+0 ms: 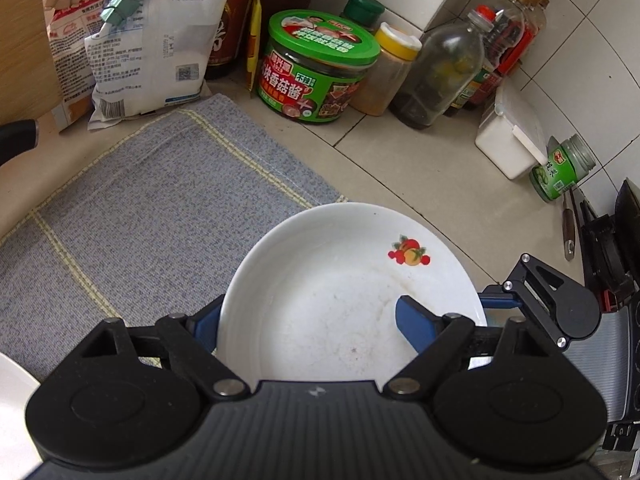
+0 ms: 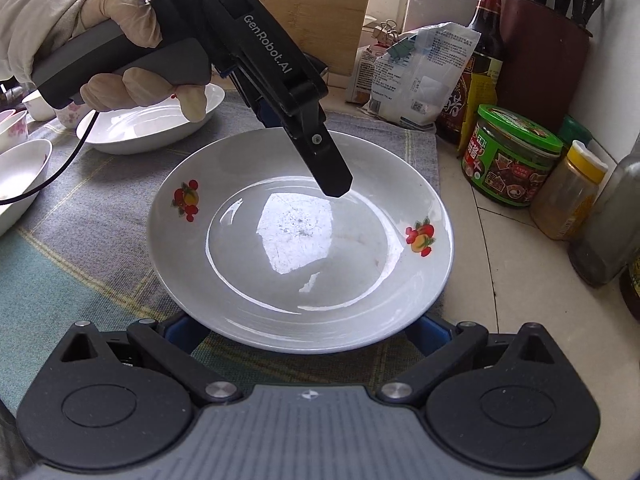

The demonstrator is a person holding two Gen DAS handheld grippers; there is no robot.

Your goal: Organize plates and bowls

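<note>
A white deep plate with fruit decals is held over the grey-blue cloth mat. My left gripper is shut on its far rim: one blue finger lies inside the plate, the other under the rim. In the right wrist view the left gripper comes down from the upper left. My right gripper is open, its fingers spread under the plate's near rim. A second white plate lies behind, with small bowls at the far left.
Jars and bottles stand along the tiled wall: a green-lidded sauce jar, a yellow-capped spice jar, a dark bottle, a white box. Flour bags stand behind the mat. A knife block is at the back right.
</note>
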